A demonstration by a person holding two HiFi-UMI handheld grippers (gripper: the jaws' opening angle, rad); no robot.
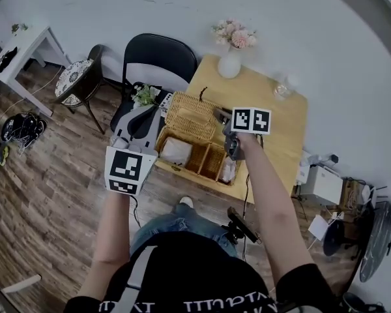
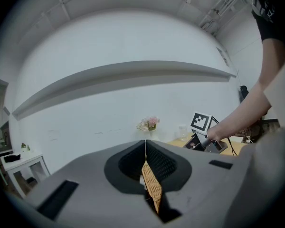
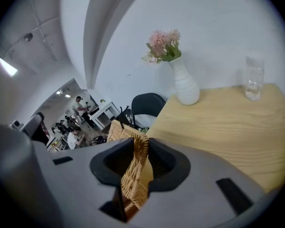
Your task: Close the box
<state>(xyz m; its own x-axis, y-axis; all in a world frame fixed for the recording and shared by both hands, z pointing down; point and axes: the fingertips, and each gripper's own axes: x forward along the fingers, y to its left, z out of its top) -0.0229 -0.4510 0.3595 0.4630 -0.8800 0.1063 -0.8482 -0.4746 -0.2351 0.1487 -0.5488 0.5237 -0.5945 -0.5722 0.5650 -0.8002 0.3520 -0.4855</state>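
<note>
head view, box: the wicker box is sitting at the near left edge of the table, middle of the frame. Its lid is standing up behind the open compartments.
head view, tongs: the left gripper is meeting the lid at its left side and the right gripper at its right, so both are working the same flap.
head view, room: the vase and glass are sitting well behind the lid, toward the top of the frame. The chair is standing off the table at upper left. The forward swing is looking clear to me. The box is hugging the table edge though, so shoving it toward the bottom of the frame is looking risky.
head view, contents: something white is lying in the compartments. I can't tell if it's poking above the rim.
left gripper view, grip: the jaws are clenching a thin strip of the lid, seen edge-on at lower middle.
right gripper view, grip: the jaws are pinching the lid by its rolled rim, lower left of centre, with a pad on each side.
right gripper view, room: bare tabletop is stretching off to the right, with the vase and glass well apart from the lid.
handling, my guess: it's looking light, a bit springy, and rough enough not to slip. Squeezing hard is probably risking crushed weave. Holding both side edges should stop it twisting as it comes down.
</note>
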